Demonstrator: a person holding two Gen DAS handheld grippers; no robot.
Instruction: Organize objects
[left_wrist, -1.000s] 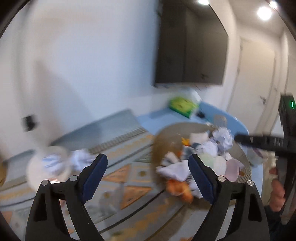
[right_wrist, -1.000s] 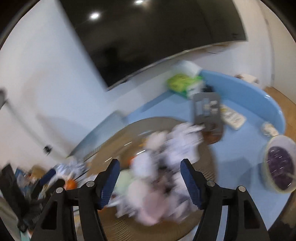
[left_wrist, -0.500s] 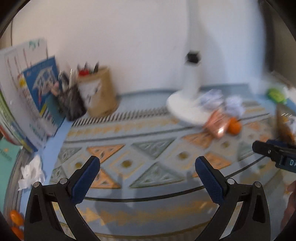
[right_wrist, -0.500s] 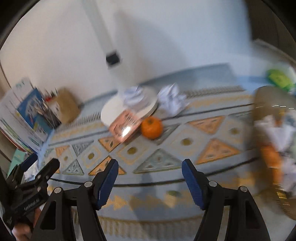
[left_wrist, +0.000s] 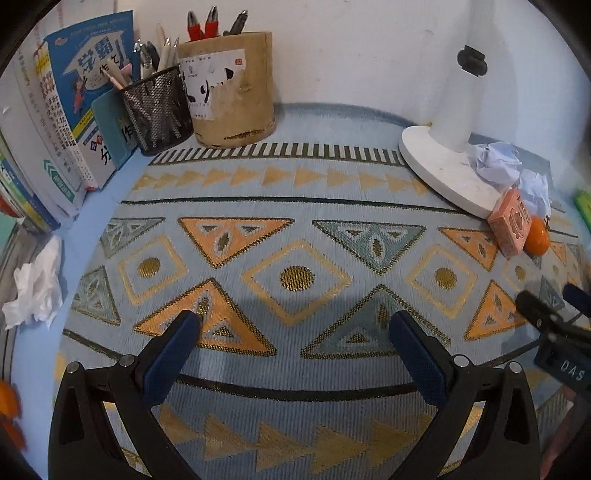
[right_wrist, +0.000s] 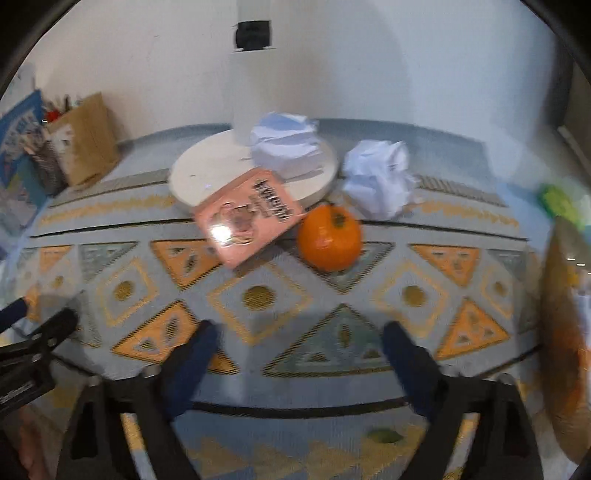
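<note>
My left gripper (left_wrist: 295, 332) is open and empty, low over the patterned mat (left_wrist: 295, 229). My right gripper (right_wrist: 297, 341) is open and empty over the same mat, a short way in front of an orange (right_wrist: 329, 238) and a pink box (right_wrist: 247, 216) that leans on the white lamp base (right_wrist: 207, 170). Two crumpled paper balls lie there, one on the base (right_wrist: 286, 142), one beside it (right_wrist: 378, 177). In the left wrist view the orange (left_wrist: 537, 236), pink box (left_wrist: 511, 221) and papers (left_wrist: 498, 162) sit at the right, and the right gripper's tip (left_wrist: 546, 317) shows at the edge.
A cardboard pen pot (left_wrist: 229, 92), a mesh pencil cup (left_wrist: 157, 110) and upright books (left_wrist: 85, 96) stand at the back left. A crumpled tissue (left_wrist: 37, 288) lies off the mat at left. A brown woven basket's rim (right_wrist: 561, 332) is at the right.
Both grippers have swung left, away from the basket of paper scraps, to face the mat. The left now faces the pen pots; the right has closed in on the orange and pink box.
</note>
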